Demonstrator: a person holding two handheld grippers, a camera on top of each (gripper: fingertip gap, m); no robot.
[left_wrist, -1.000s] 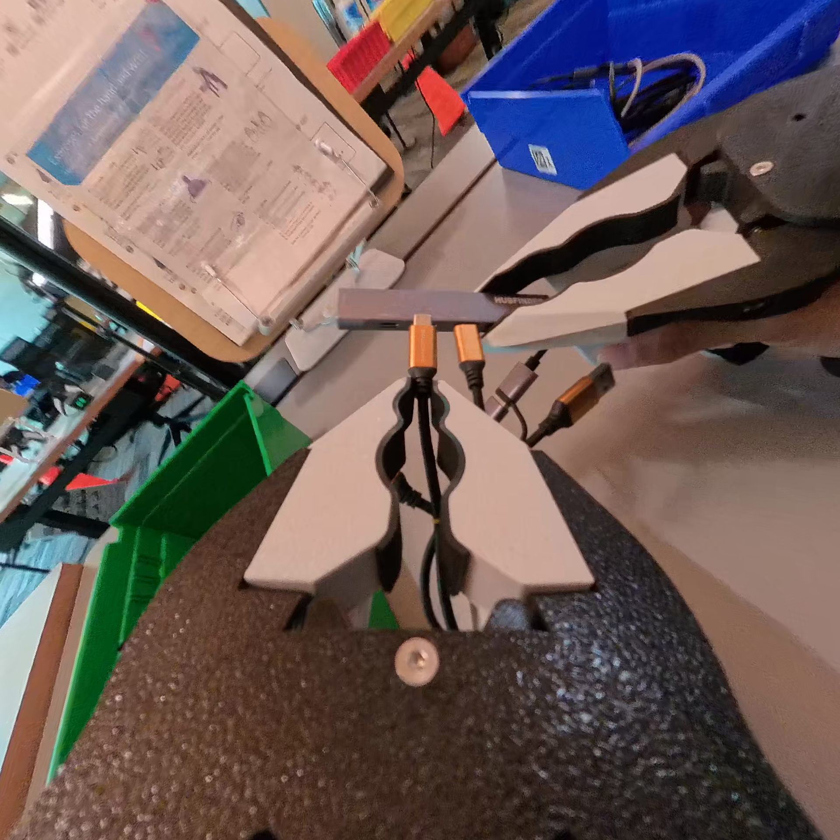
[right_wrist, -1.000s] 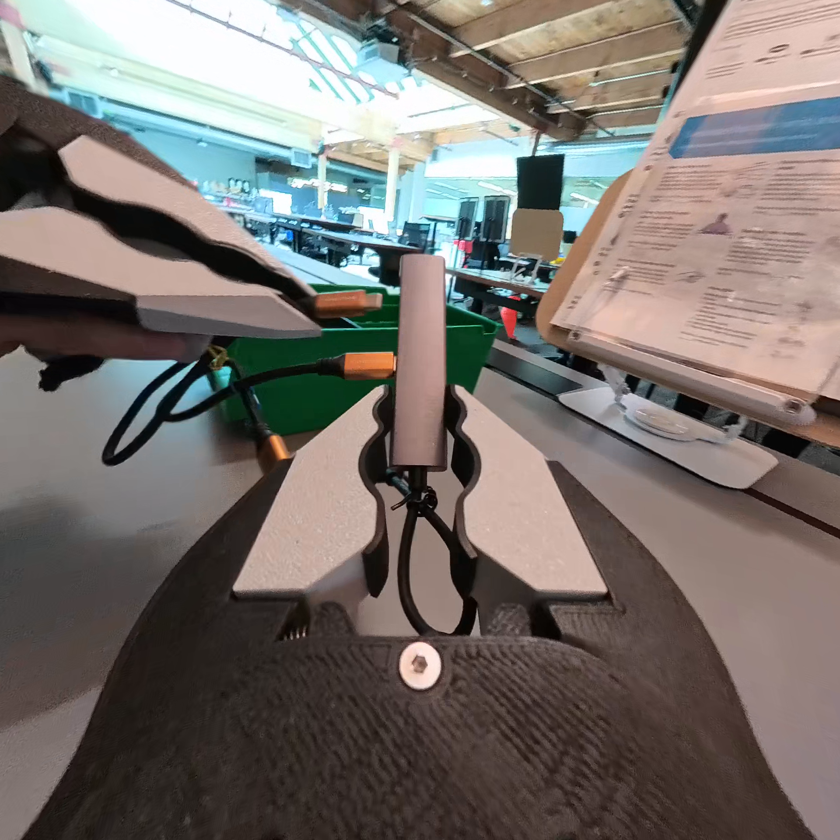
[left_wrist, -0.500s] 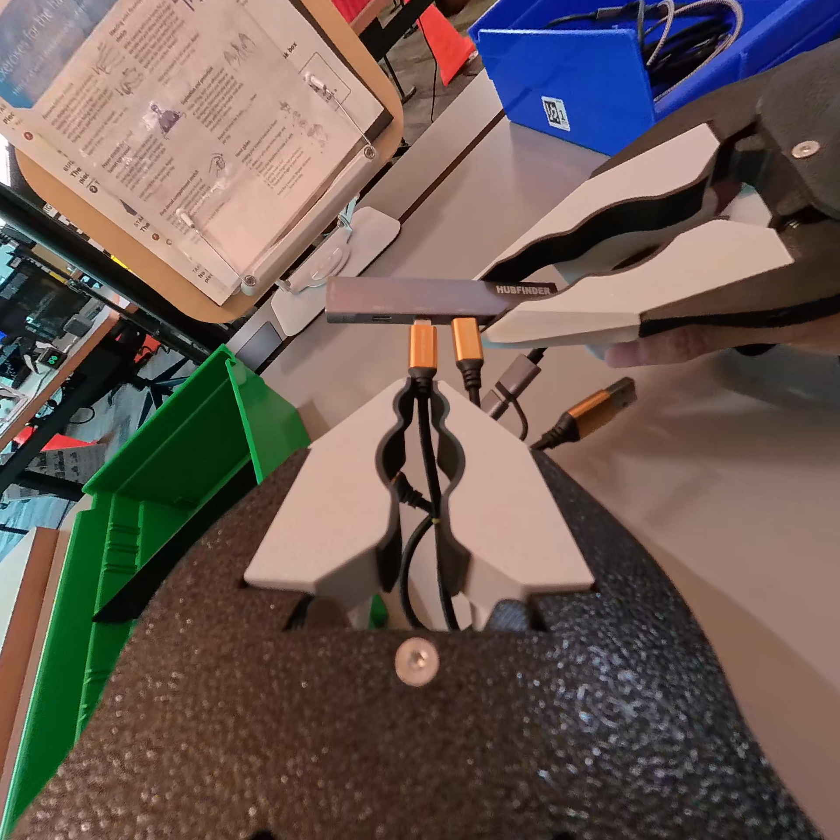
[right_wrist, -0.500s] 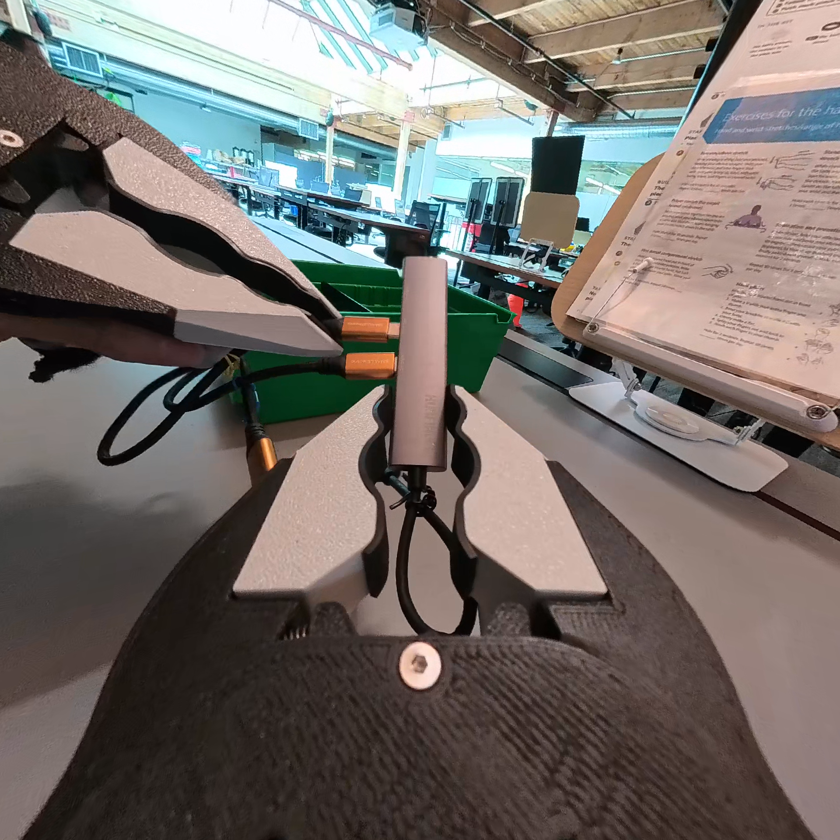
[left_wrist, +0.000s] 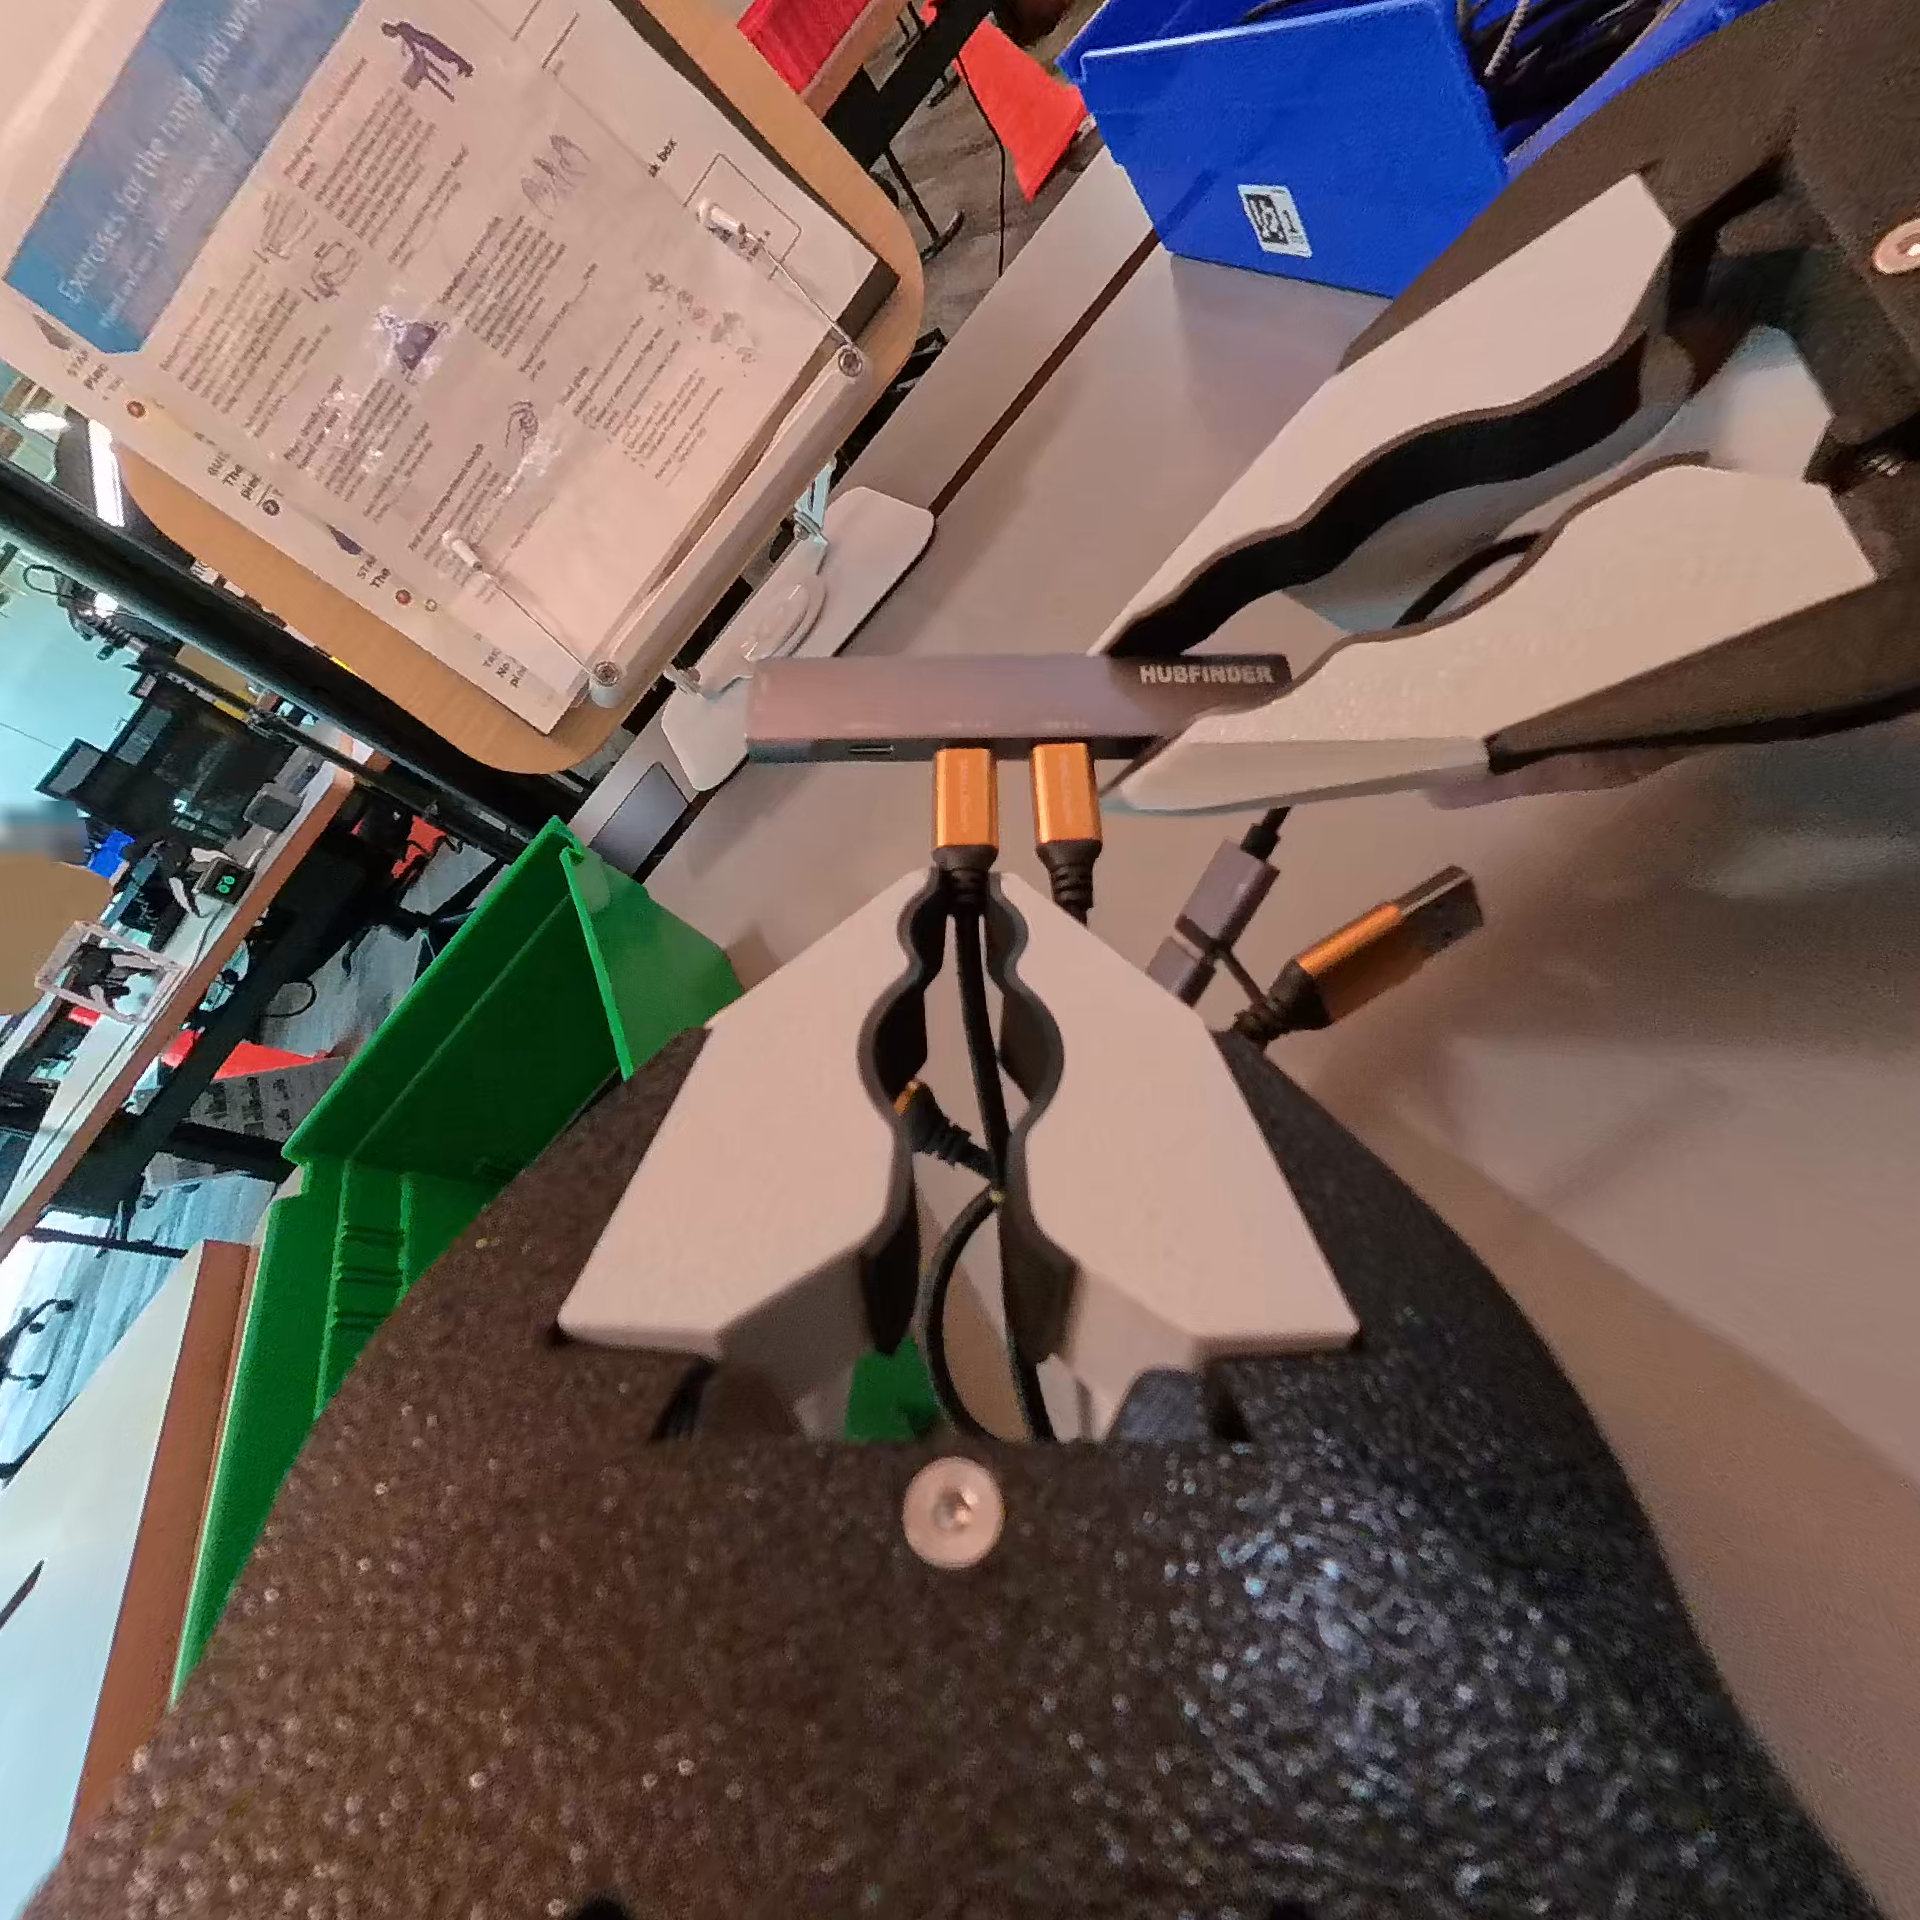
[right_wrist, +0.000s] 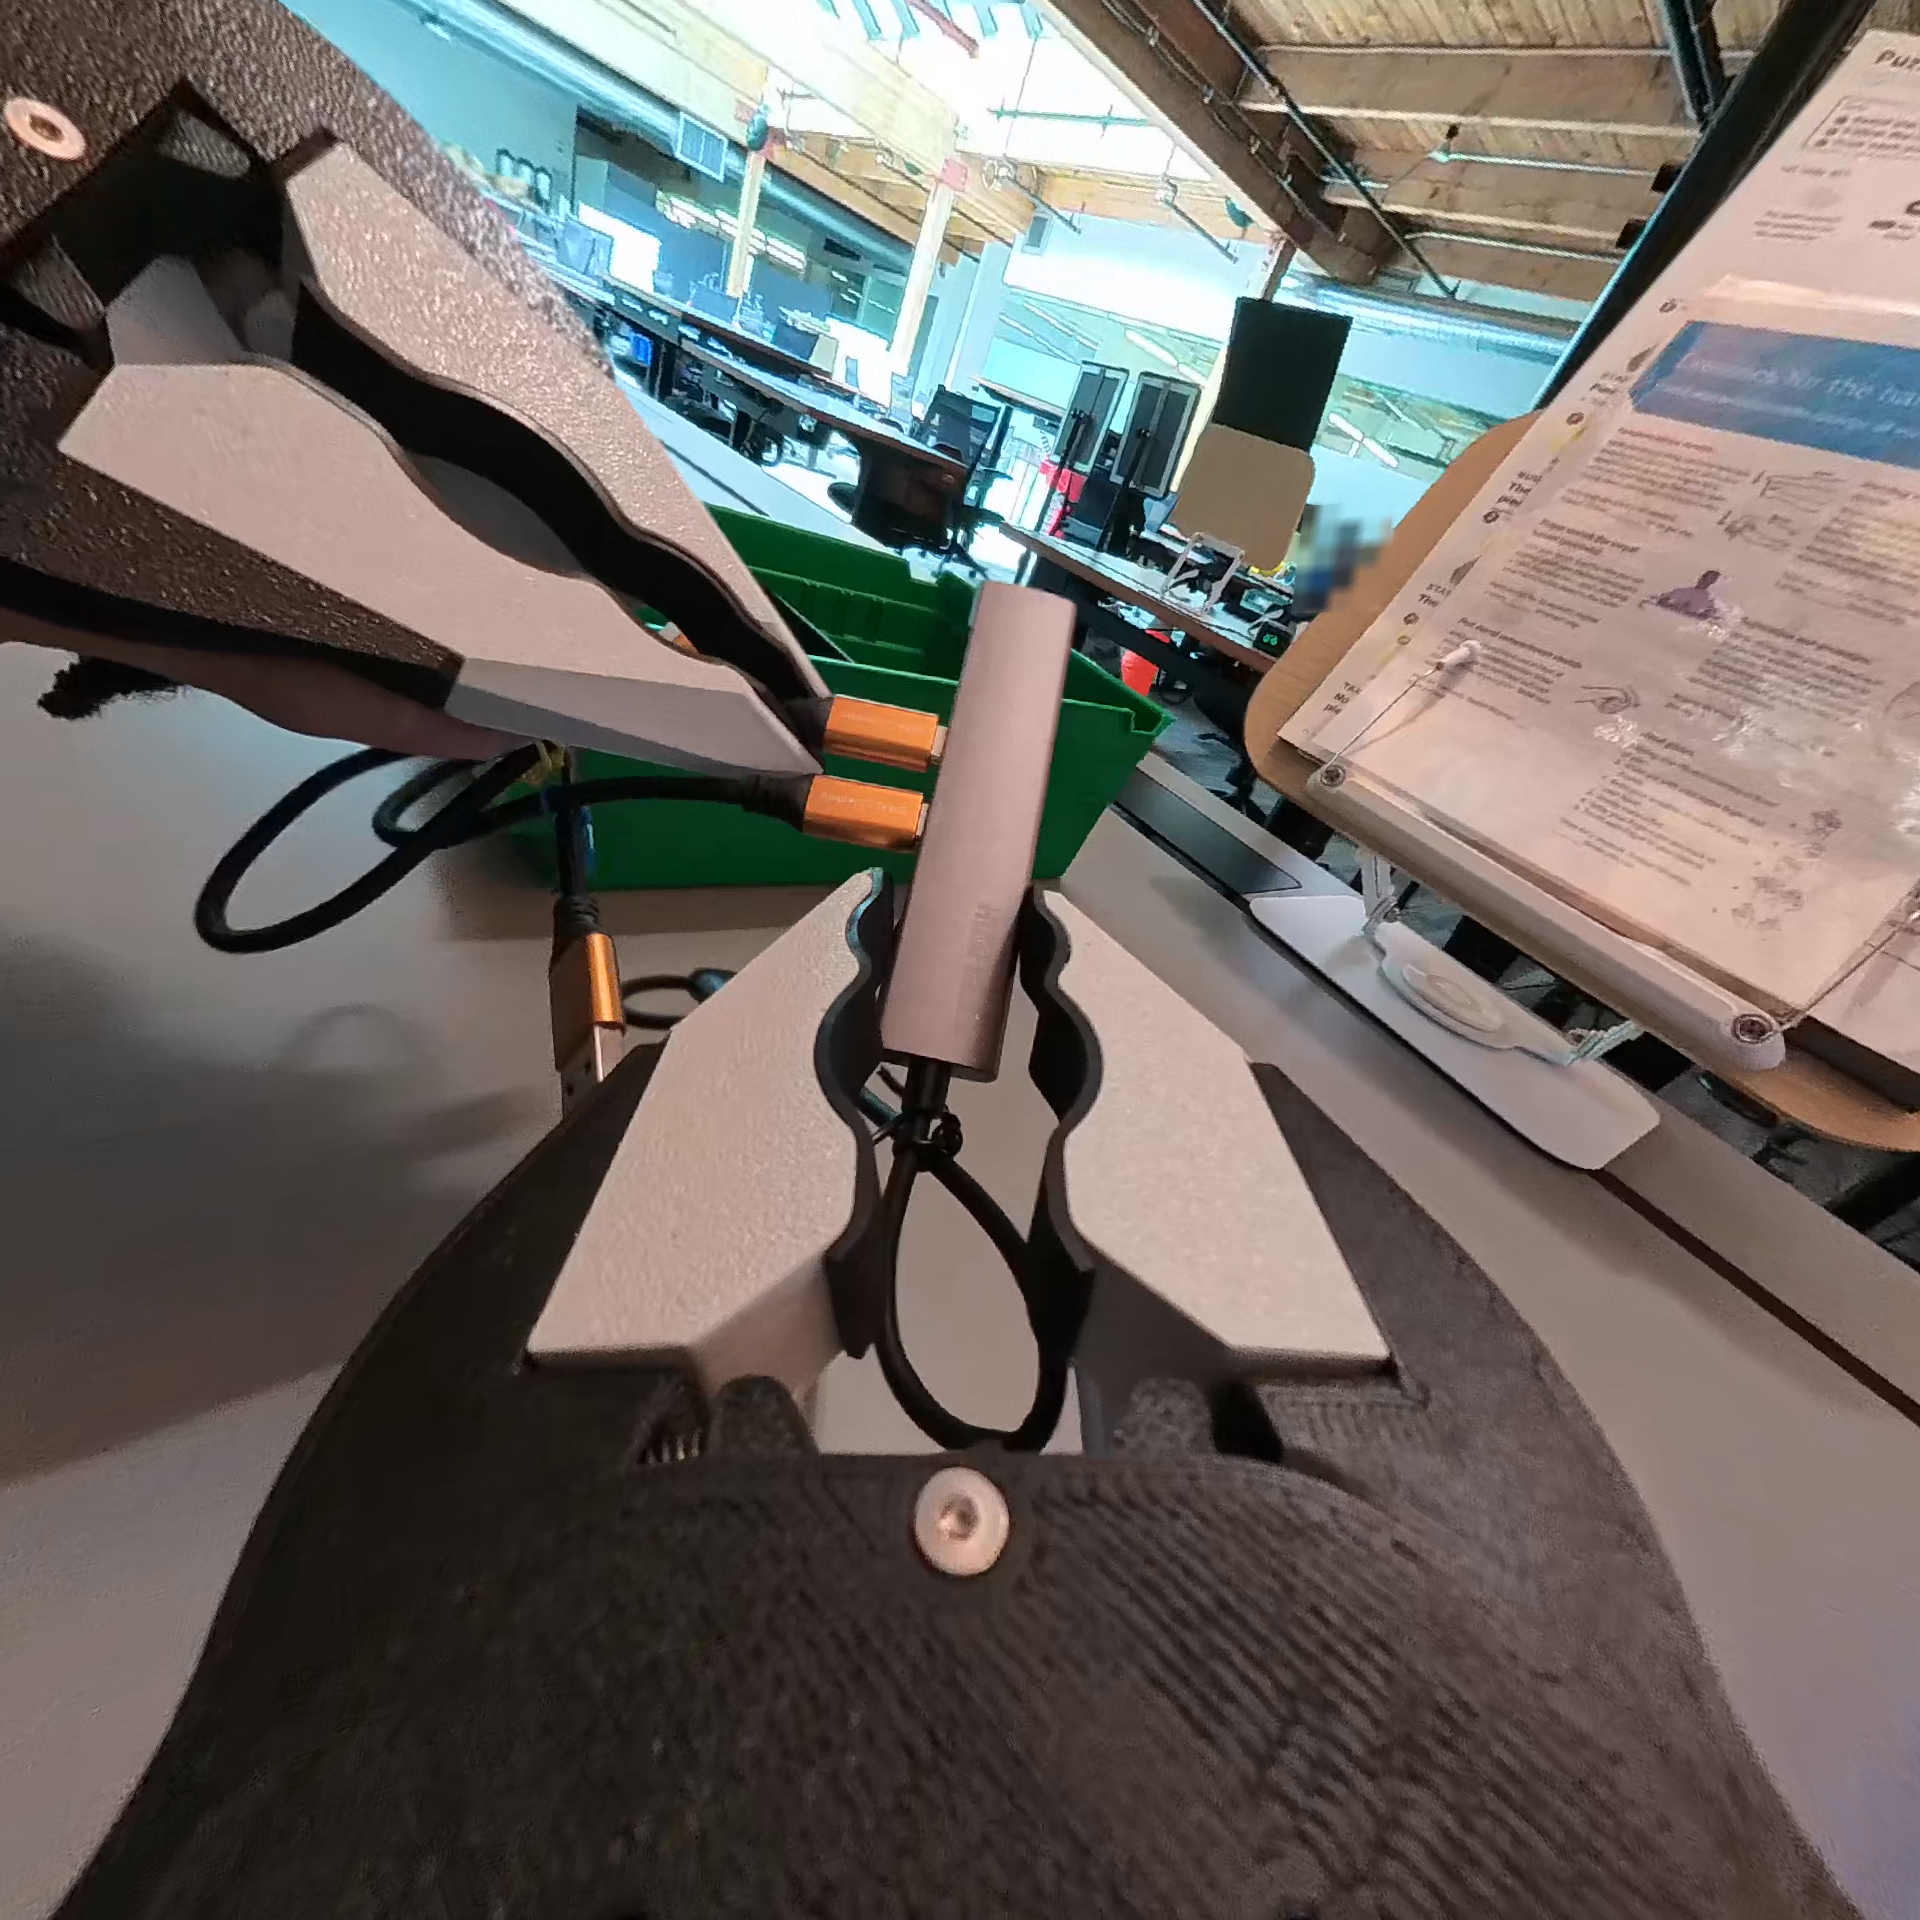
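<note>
A slim grey hub (left_wrist: 966, 696) is held in the air, clamped at one end by my right gripper (right_wrist: 951, 904), which is shut on it (right_wrist: 997, 810). Two orange plugs sit side by side in the hub's long edge. My left gripper (left_wrist: 961, 894) is shut on the black cable just behind the left orange plug (left_wrist: 964, 795). The second orange plug (left_wrist: 1065, 795) sits beside it. In the right wrist view the left gripper (right_wrist: 800, 738) comes in from the left, with both plugs (right_wrist: 883, 727) against the hub. The hub's own short black lead (right_wrist: 966, 1299) loops between the right fingers.
A loose orange plug (left_wrist: 1371, 951) and a grey adapter (left_wrist: 1216, 914) hang over the grey table (left_wrist: 1558, 1143). A green bin (right_wrist: 831, 842) stands behind, a blue bin (left_wrist: 1299, 135) with cables farther off. A document stand (right_wrist: 1662, 675) leans at the table's edge. The tips of one gripper are about 4 cm away from the tips of the other.
The orange plug in my left gripper closed a small gap and now sits against the hub. The hub now leans slightly to the right in the right wrist view.
</note>
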